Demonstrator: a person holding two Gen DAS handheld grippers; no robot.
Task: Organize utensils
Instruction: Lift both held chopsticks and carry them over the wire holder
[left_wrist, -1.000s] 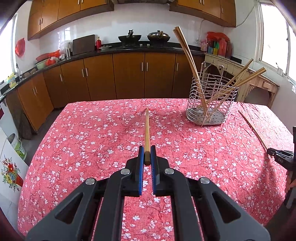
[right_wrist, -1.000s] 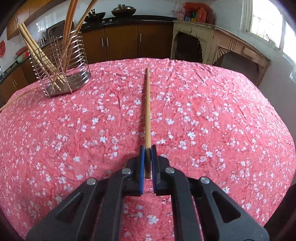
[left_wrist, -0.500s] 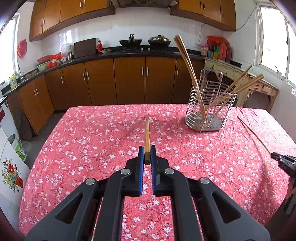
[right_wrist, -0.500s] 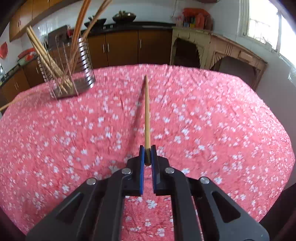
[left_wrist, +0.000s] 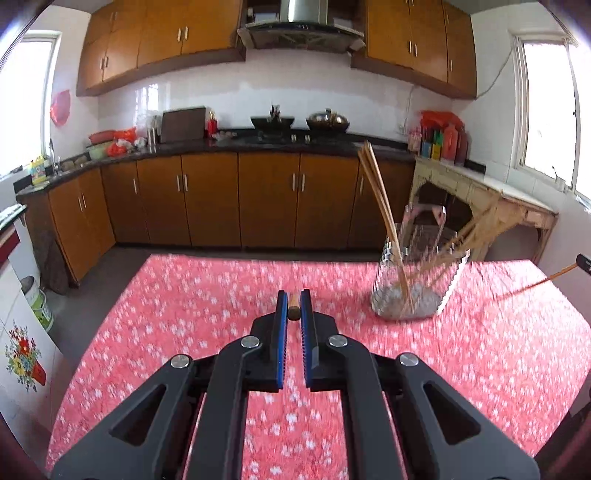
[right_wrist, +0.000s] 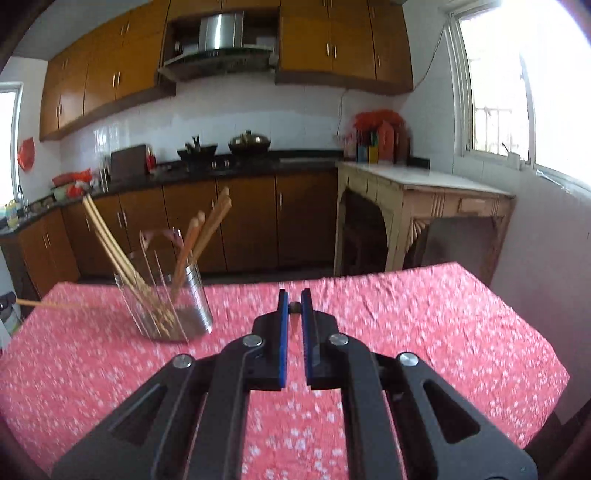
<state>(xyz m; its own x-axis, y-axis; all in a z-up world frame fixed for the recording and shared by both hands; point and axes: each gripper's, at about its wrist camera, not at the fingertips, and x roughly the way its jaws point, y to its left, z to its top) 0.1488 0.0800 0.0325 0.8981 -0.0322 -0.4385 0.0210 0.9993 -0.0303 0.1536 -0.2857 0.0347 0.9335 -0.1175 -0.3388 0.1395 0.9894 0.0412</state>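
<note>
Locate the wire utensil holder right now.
The wire utensil holder stands on the red tablecloth, right of centre in the left wrist view, left of centre in the right wrist view.

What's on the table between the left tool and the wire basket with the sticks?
Nothing but bare flowered tablecloth lies between the left tool, shut on a chopstick, and the wire basket, as the left wrist view shows.

We note the utensil holder (left_wrist: 417, 280) on the table (left_wrist: 184, 325) near its far right corner; chopsticks (left_wrist: 380, 206) stand in it; kitchen cabinets (left_wrist: 236, 206) lie behind.
</note>
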